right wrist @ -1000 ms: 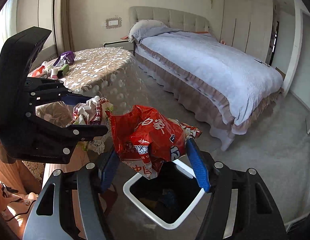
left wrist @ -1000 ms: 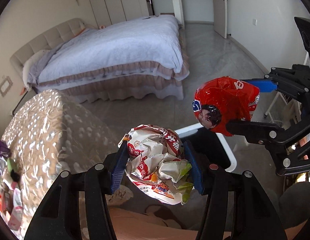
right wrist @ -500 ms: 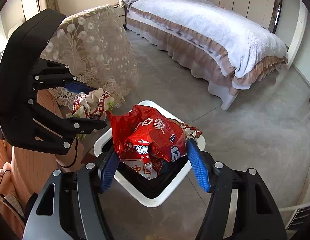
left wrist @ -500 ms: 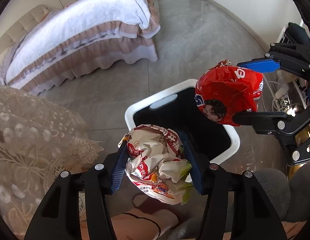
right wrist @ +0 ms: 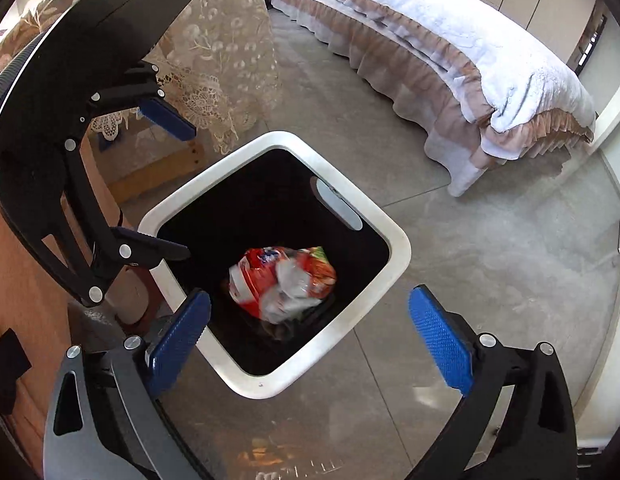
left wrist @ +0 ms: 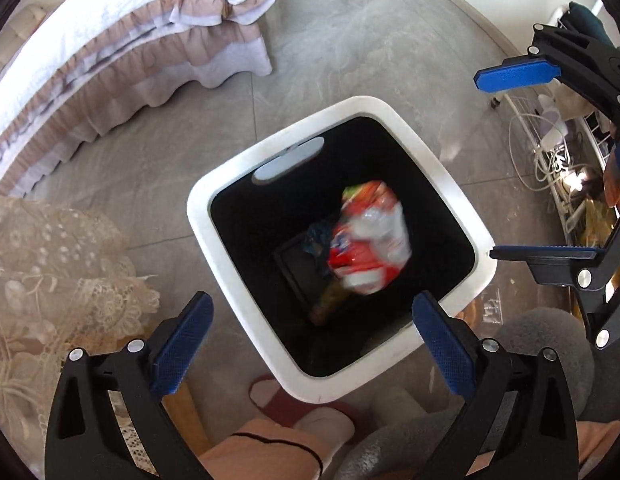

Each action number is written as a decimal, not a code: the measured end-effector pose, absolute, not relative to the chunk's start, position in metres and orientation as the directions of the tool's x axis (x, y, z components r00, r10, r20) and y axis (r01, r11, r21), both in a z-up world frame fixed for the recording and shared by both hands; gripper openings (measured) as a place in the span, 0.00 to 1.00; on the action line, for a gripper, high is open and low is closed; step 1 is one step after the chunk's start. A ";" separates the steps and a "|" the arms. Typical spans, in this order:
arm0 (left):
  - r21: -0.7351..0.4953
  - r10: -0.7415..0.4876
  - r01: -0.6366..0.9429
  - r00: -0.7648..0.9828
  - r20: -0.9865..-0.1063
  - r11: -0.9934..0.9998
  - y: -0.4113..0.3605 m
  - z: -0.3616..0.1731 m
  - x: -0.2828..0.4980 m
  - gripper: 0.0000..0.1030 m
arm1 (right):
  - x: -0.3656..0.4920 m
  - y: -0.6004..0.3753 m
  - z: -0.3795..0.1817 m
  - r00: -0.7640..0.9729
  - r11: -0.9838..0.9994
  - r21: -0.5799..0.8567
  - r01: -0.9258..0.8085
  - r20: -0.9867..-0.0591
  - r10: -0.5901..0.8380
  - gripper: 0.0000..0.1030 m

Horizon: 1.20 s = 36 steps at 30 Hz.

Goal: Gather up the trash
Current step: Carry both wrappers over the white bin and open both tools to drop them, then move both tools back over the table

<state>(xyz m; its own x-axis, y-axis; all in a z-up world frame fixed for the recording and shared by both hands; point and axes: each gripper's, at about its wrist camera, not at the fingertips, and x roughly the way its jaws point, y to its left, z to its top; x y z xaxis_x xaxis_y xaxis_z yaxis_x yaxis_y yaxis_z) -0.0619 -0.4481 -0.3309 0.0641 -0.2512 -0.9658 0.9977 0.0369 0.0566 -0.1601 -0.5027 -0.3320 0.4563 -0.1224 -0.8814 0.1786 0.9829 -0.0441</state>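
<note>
A white-rimmed trash bin [left wrist: 466, 216] with a black inside stands on the floor below both grippers; it also shows in the right wrist view [right wrist: 398, 256]. A crumpled red and white snack wrapper [left wrist: 370, 240] is inside the bin, blurred; it shows in the right wrist view too [right wrist: 283, 282]. My left gripper [left wrist: 310, 332] is open and empty above the bin's near rim. My right gripper [right wrist: 305, 328] is open and empty above the bin; it also shows in the left wrist view [left wrist: 530, 160] at the right.
A bed [right wrist: 450, 44] with a frilled skirt stands beyond the bin. A table with a lace cloth [left wrist: 49, 280] is at the left. A wire rack with cables [left wrist: 562, 160] is at the right. Slippered feet [left wrist: 305, 412] are just in front of the bin.
Both grippers have opened over the bin and let go of their wrappers, which have dropped into it. Both cameras now tilt more steeply down at the bin.
</note>
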 end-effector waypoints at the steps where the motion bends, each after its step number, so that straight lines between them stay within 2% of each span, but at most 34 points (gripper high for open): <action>1: 0.061 -0.260 0.998 0.068 -0.963 0.034 -0.448 -0.330 -0.062 0.95 | -0.159 -0.503 -0.333 0.454 0.983 -0.043 0.178 -0.883 -0.121 0.96; 10: 0.100 -0.324 0.994 0.111 -0.939 0.051 -0.442 -0.310 -0.061 0.95 | -0.156 -0.502 -0.315 0.493 0.979 -0.070 0.194 -0.855 -0.158 0.96; 16: 0.173 -0.409 0.977 0.208 -0.889 0.123 -0.425 -0.272 -0.057 0.95 | -0.152 -0.499 -0.281 0.557 0.972 -0.107 0.208 -0.804 -0.207 0.96; 25: 0.230 -0.513 0.913 0.383 -0.768 0.337 -0.383 -0.190 -0.039 0.95 | -0.143 -0.489 -0.204 0.718 0.967 -0.050 0.249 -0.660 -0.219 0.96; 32: 0.244 -0.503 0.800 0.548 -0.669 0.548 -0.326 -0.128 -0.020 0.95 | -0.120 -0.460 -0.144 0.836 0.979 0.037 0.198 -0.529 -0.149 0.96; 36: 0.250 -0.454 0.703 0.647 -0.612 0.666 -0.284 -0.103 -0.005 0.95 | -0.095 -0.430 -0.120 0.877 0.991 0.040 0.125 -0.471 -0.092 0.96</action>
